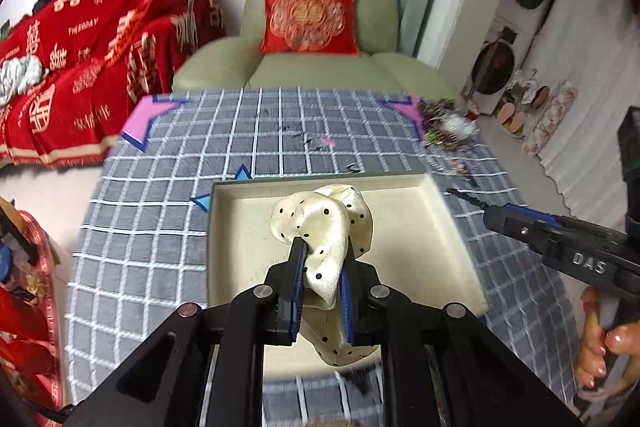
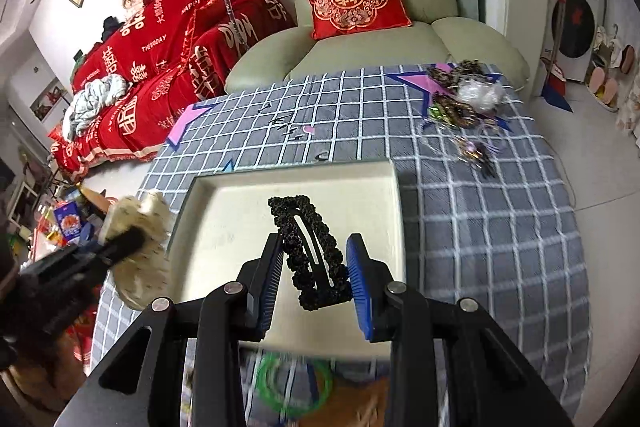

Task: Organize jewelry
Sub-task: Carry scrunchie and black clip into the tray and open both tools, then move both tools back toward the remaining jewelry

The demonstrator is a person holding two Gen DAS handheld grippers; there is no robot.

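My left gripper [image 1: 323, 255] is shut on a cream polka-dot scrunchie [image 1: 324, 227] and holds it above the cream tray [image 1: 404, 227]. My right gripper [image 2: 316, 247] is shut on a black beaded hair clip [image 2: 308, 251], held upright over the same tray [image 2: 224, 223]. The right gripper also shows at the right of the left wrist view [image 1: 520, 223], beside the tray. The left gripper with the scrunchie [image 2: 140, 227] shows at the left of the right wrist view, just off the tray's left edge.
The tray lies on a grey checked cloth [image 2: 480, 227]. A pile of jewelry and hair pieces [image 2: 464, 99] sits at the far right corner. Small dark items [image 2: 288, 125] lie beyond the tray. A green ring [image 2: 292, 383] lies near me. A green armchair [image 2: 380, 7] stands behind the table.
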